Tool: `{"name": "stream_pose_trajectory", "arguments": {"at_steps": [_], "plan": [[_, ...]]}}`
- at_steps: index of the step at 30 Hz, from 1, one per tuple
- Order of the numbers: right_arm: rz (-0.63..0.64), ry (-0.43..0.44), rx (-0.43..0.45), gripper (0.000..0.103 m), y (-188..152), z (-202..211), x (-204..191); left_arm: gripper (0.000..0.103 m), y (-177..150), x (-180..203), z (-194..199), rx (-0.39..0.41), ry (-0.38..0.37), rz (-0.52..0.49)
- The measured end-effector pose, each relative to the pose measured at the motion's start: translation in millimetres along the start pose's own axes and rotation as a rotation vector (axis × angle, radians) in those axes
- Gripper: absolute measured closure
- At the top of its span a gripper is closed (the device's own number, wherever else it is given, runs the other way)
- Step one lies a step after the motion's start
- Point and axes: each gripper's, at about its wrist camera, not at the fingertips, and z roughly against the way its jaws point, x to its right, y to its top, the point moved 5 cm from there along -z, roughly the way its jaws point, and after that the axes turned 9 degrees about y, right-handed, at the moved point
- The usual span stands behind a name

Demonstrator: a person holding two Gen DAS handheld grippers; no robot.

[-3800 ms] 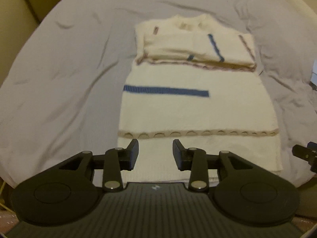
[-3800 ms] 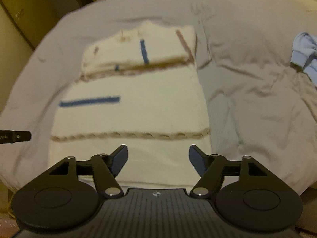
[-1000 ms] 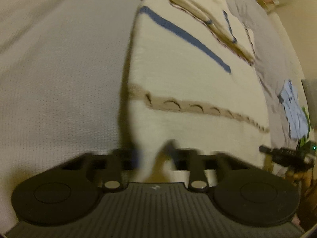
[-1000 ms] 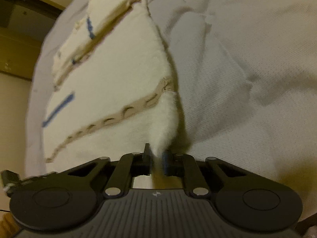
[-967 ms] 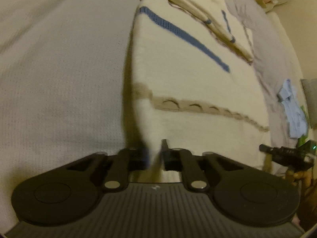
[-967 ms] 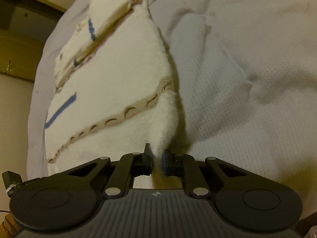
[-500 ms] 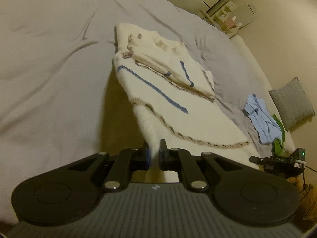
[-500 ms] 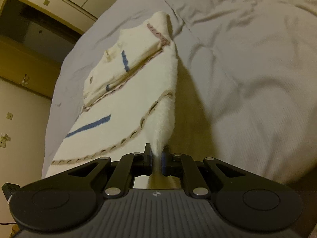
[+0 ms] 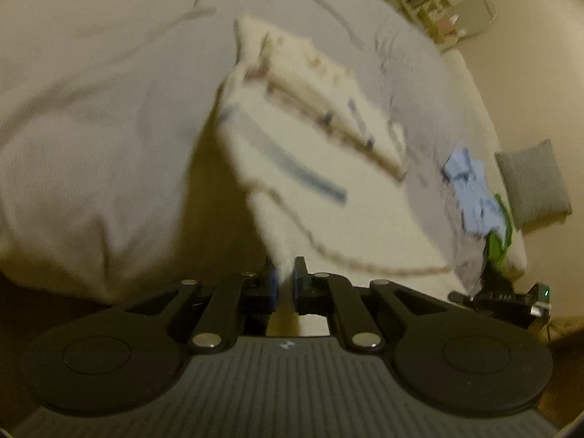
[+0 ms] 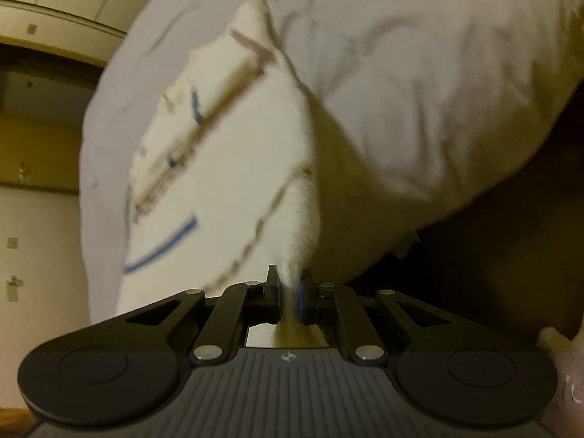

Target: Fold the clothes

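A cream knit sweater (image 9: 303, 146) with a blue stripe and tan trim lies on a grey bed sheet (image 9: 91, 109), sleeves folded across its chest. My left gripper (image 9: 284, 281) is shut on the sweater's bottom left hem corner and holds it raised off the bed. My right gripper (image 10: 289, 292) is shut on the bottom right hem corner of the sweater (image 10: 226, 168), also raised. The hem hangs stretched between both grippers. The right gripper (image 9: 500, 297) shows at the lower right of the left wrist view.
A light blue garment (image 9: 471, 186) and a green one (image 9: 498, 241) lie on the bed to the right of the sweater. A grey pillow (image 9: 531, 186) rests at the far right. Wooden cabinets (image 10: 40, 120) stand beyond the bed (image 10: 419, 91).
Both grippers closed on the hem corners about a second ago. Since then they have lifted the hem higher off the bed and pulled it back; the sweater's lower half now hangs in the air.
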Motion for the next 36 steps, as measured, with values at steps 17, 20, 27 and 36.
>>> {"name": "stream_pose_trajectory", "arguments": {"at_steps": [17,20,27,36], "plan": [[-0.005,0.069,0.147,0.045,296,-136,-73,0.077,267,34,-160,0.066,0.290,0.152],[0.082,0.010,0.094,0.045,308,-152,-65,0.069,266,32,-174,0.052,0.357,0.121],[0.345,-0.042,-0.065,0.046,306,-190,-67,0.056,274,39,-206,0.018,0.403,0.008],[0.438,-0.100,-0.145,0.080,298,-225,-61,0.074,280,49,-234,-0.002,0.448,-0.214]]}}
